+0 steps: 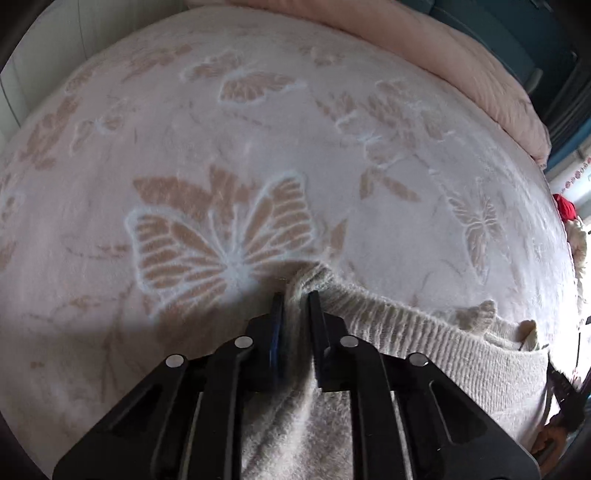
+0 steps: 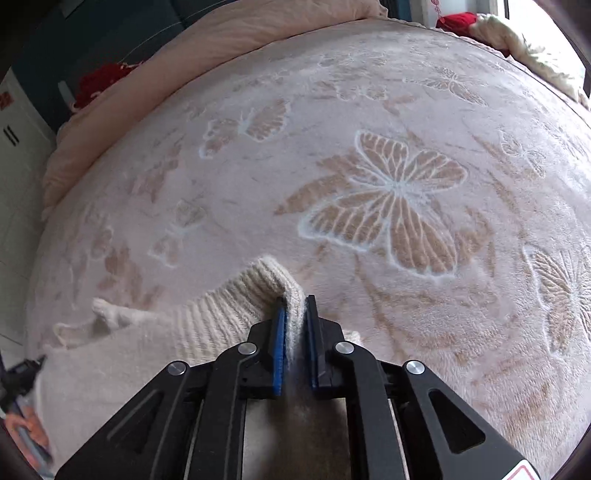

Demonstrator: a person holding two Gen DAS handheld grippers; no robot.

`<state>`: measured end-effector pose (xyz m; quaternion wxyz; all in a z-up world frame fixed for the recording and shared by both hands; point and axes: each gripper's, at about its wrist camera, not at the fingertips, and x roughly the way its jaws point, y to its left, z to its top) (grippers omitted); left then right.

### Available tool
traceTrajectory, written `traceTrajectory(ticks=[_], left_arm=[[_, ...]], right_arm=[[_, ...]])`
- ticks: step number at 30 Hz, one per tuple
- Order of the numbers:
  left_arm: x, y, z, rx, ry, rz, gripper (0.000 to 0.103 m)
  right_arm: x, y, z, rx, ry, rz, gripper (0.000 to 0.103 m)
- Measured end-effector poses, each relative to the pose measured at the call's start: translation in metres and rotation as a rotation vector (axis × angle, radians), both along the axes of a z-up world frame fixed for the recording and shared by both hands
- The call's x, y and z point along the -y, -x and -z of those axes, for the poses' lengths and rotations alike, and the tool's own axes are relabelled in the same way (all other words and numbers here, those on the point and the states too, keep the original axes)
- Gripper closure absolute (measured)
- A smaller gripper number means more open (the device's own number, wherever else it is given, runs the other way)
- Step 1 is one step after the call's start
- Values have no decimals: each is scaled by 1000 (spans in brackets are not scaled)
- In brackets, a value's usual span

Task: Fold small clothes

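Note:
A small cream knit sweater [image 1: 461, 362] with a ribbed hem is held over a bed. My left gripper [image 1: 295, 299] is shut on one corner of its ribbed edge. The knit stretches away to the right, toward the other gripper at the frame edge. In the right wrist view the same sweater [image 2: 147, 350] runs off to the left, and my right gripper [image 2: 295, 302] is shut on its other ribbed corner [image 2: 273, 277]. The body of the sweater hangs below both grippers, mostly hidden.
The bed is covered by a pale pink plush blanket [image 1: 258, 147] with tan butterfly patterns [image 2: 391, 199]. A pink quilt [image 1: 480, 74] lies bunched along the far edge. A red item [image 2: 458, 18] and a cream fluffy item [image 2: 524, 48] lie at the bed's corner.

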<state>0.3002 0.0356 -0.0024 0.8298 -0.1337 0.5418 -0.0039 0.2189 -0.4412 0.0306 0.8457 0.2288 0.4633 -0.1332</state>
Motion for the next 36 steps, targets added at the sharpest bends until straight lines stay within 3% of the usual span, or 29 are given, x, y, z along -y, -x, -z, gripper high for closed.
traceTrajectory(ticks=[2, 3, 5, 8, 11, 13, 16, 18, 21, 24, 26, 28, 30, 31, 34, 36], left_arm=[[0, 13, -19, 23, 6, -7, 65], [1, 28, -36, 66, -15, 5, 60], [0, 54, -56, 120, -24, 37, 40], [-14, 109, -71, 129, 29, 23, 25], [-32, 161, -59, 66, 114, -46, 23], [-38, 186, -49, 34, 128, -82, 23], [-43, 213, -37, 31, 116, -122, 20], [-49, 220, -29, 25, 120, -159, 17], [-63, 227, -13, 5, 218, -251, 14], [-71, 224, -5, 9, 281, -295, 7], [-67, 216, -4, 15, 269, -298, 5], [-65, 210, -3, 35, 283, -299, 8], [-62, 203, -2, 53, 340, -270, 48], [-58, 196, 3, 21, 392, -240, 69], [-58, 191, -6, 36, 428, -256, 81], [-52, 191, -28, 93, 442, -227, 83]], right_arm=[[-15, 15, -29, 60, 40, -25, 91], [-26, 27, -44, 98, 84, -38, 86], [-54, 55, -66, 158, 111, -98, 84], [-100, 85, -66, 151, 70, -202, 84], [-152, 98, -54, 113, 28, -309, 87], [-183, 96, -47, 102, 5, -367, 93], [-228, 81, -47, 87, 28, -431, 95], [-244, 59, -48, 78, 31, -436, 95], [-256, 25, -36, 29, 56, -413, 95], [-255, -5, 1, -100, -4, -405, 97], [-260, -9, 18, -108, 30, -414, 100], [-266, -8, 18, -104, 67, -412, 100], [-276, -7, 19, -106, 134, -433, 100], [-281, -6, 19, -105, 171, -450, 100], [-285, -4, 20, -101, 203, -466, 100], [-282, -6, 22, -93, 173, -459, 100]])
